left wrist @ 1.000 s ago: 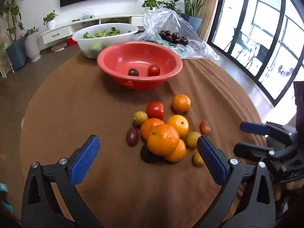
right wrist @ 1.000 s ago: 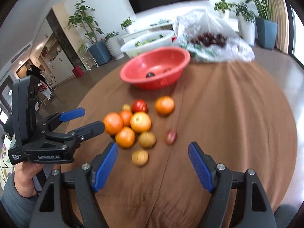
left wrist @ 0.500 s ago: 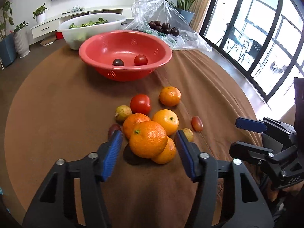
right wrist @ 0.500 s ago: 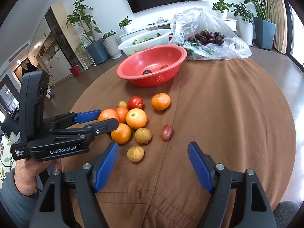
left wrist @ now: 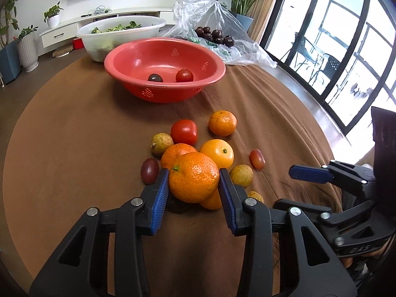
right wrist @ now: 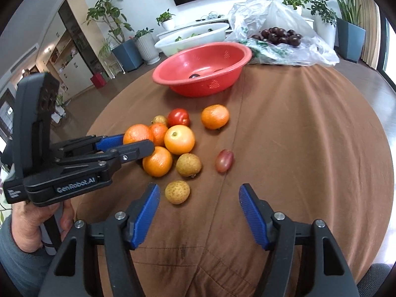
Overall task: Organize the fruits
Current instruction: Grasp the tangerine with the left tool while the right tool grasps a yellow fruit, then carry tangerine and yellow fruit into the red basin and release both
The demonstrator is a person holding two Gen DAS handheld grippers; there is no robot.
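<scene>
The left gripper (left wrist: 194, 185) has its jaws closing on an orange (left wrist: 193, 177), both blue pads against its sides, at the near edge of the fruit pile (left wrist: 205, 158) on the brown tablecloth (left wrist: 74, 148). The right gripper (right wrist: 199, 212) is closing too, with nothing between its jaws; it hangs over bare cloth, a small tan fruit (right wrist: 177, 192) just beyond its left pad.

Past the pile from the left gripper sits a red bowl (left wrist: 164, 61) holding one red tomato (left wrist: 184, 75) and one dark round fruit (left wrist: 155, 78). Behind the bowl stands a white tub (left wrist: 118, 34) of green leaves, and beside that a clear plastic bag (left wrist: 210, 24) with dark round fruits (left wrist: 215, 34).

The held orange covers most of another orange under it (left wrist: 210, 201). In the right wrist view the bowl's rim hides most of the tomato. The tub's lower contents are hard to make out.
</scene>
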